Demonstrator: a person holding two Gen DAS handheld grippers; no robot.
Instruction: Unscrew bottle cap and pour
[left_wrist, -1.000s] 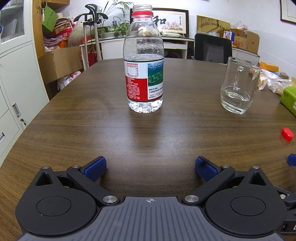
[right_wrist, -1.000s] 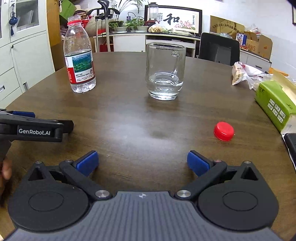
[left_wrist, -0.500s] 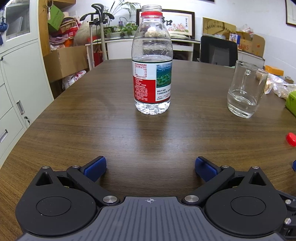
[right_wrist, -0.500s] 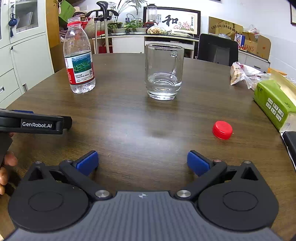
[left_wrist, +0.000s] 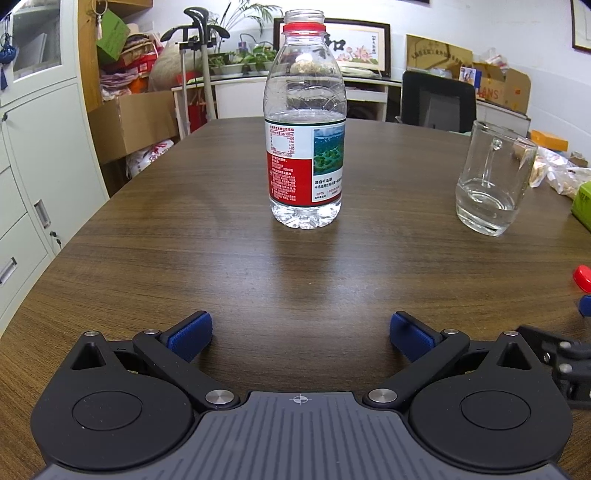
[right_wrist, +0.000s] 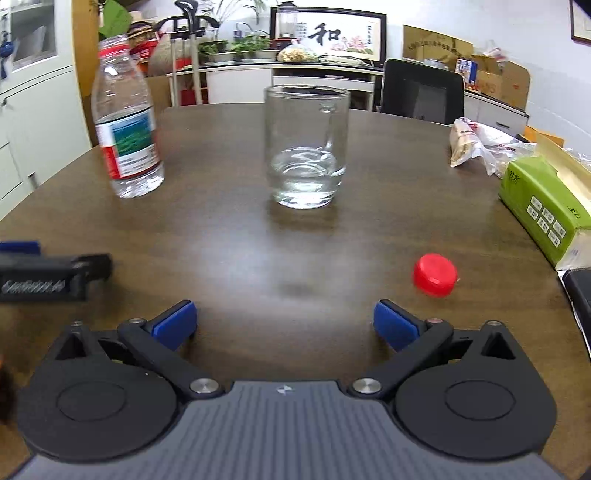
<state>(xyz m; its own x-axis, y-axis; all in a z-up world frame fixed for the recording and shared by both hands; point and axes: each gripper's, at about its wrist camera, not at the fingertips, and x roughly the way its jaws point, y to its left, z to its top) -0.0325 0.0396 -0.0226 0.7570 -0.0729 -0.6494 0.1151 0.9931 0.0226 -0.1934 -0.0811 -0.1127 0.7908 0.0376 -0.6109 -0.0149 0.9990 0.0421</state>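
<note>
Left gripper (left_wrist: 301, 334) level, facing uncapped bottle (left_wrist: 306, 147), jaws wide apart; right gripper (right_wrist: 284, 321) likewise, facing glass (right_wrist: 306, 147).

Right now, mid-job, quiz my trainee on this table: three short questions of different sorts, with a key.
1. True or false: the cap is screwed on the bottle.
2. Multiple choice: what does the mug hold? A) nothing B) a little clear liquid C) liquid to the brim
3. Fill in: the left claw and the right claw are both ____.

Key:
1. False. The bottle's mouth is bare; the cap lies loose on the table, to the right in the right wrist view.
2. B
3. Open, holding nothing.
</note>
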